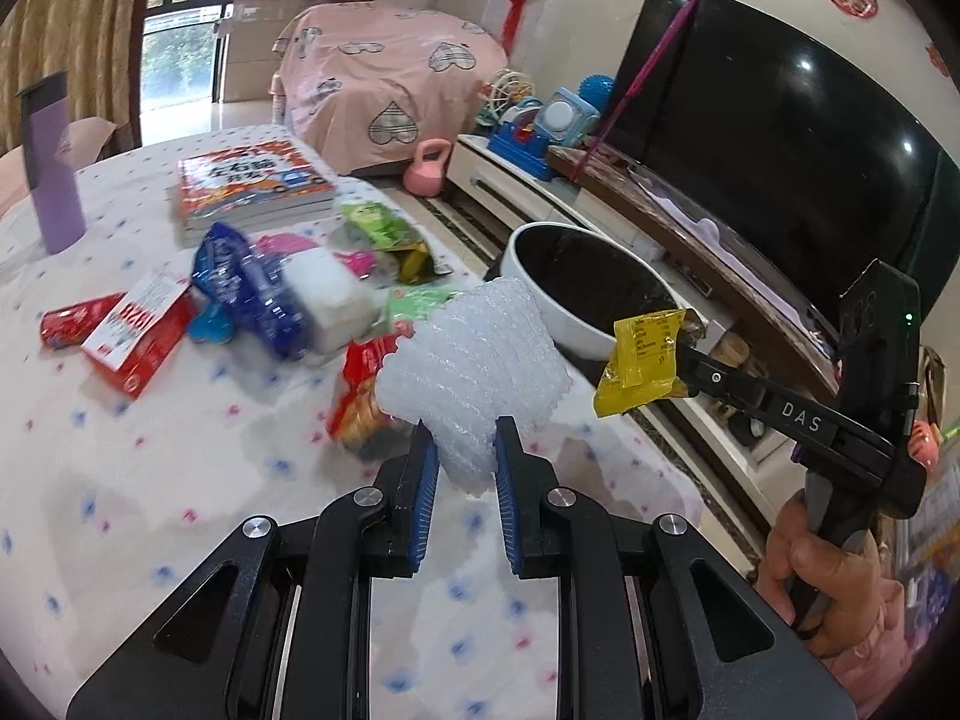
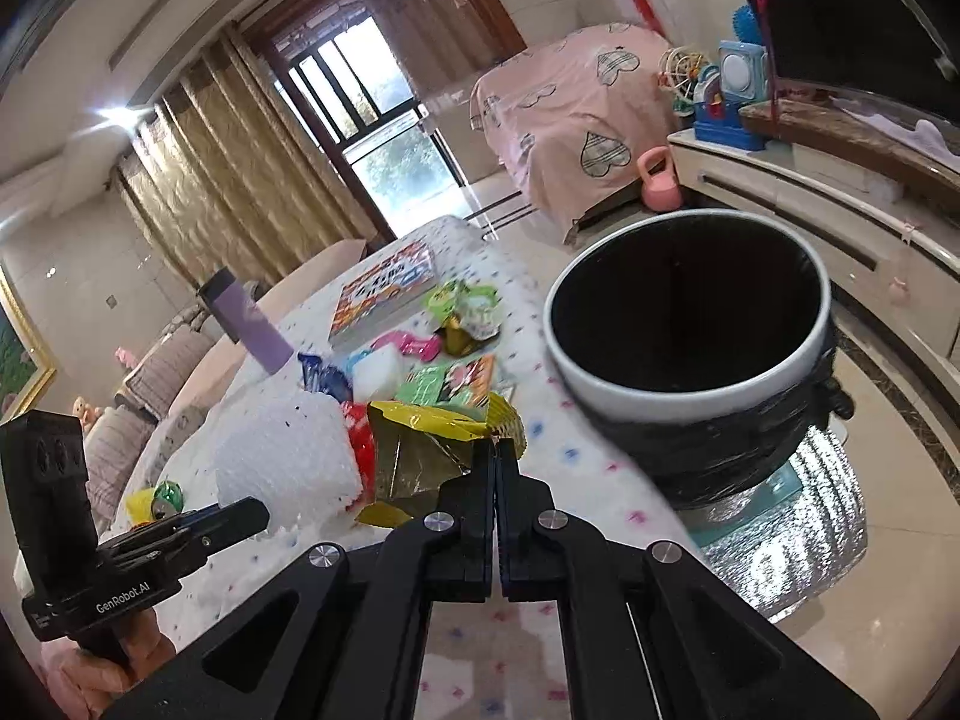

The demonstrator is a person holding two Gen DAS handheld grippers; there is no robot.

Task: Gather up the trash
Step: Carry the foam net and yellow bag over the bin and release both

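A crumpled piece of white bubble wrap (image 1: pixel 474 354) is held above the table, and my left gripper (image 1: pixel 465 438) is shut on its lower end with the blue pads (image 1: pixel 427 468) pressing on it. To the right, my right gripper (image 1: pixel 684 354) is shut on a yellow snack wrapper (image 1: pixel 642 366), just in front of the white-rimmed bin with a black liner (image 1: pixel 558 324). In the right wrist view the shut right gripper (image 2: pixel 495 450) pinches the yellow wrapper (image 2: pixel 432 438). The bin (image 2: pixel 660 393) stands to its right. The left gripper (image 2: pixel 261 510) holds the bubble wrap (image 2: pixel 288 456) at lower left.
More litter lies on the dotted white tablecloth (image 1: pixel 180 480): a blue packet (image 1: pixel 252 288), a red box (image 1: pixel 138 336), and green and red wrappers. A book (image 1: pixel 252 180) and a purple bottle (image 1: pixel 51 180) stand further back. A television (image 1: pixel 780 150) on a low cabinet is beyond the bin.
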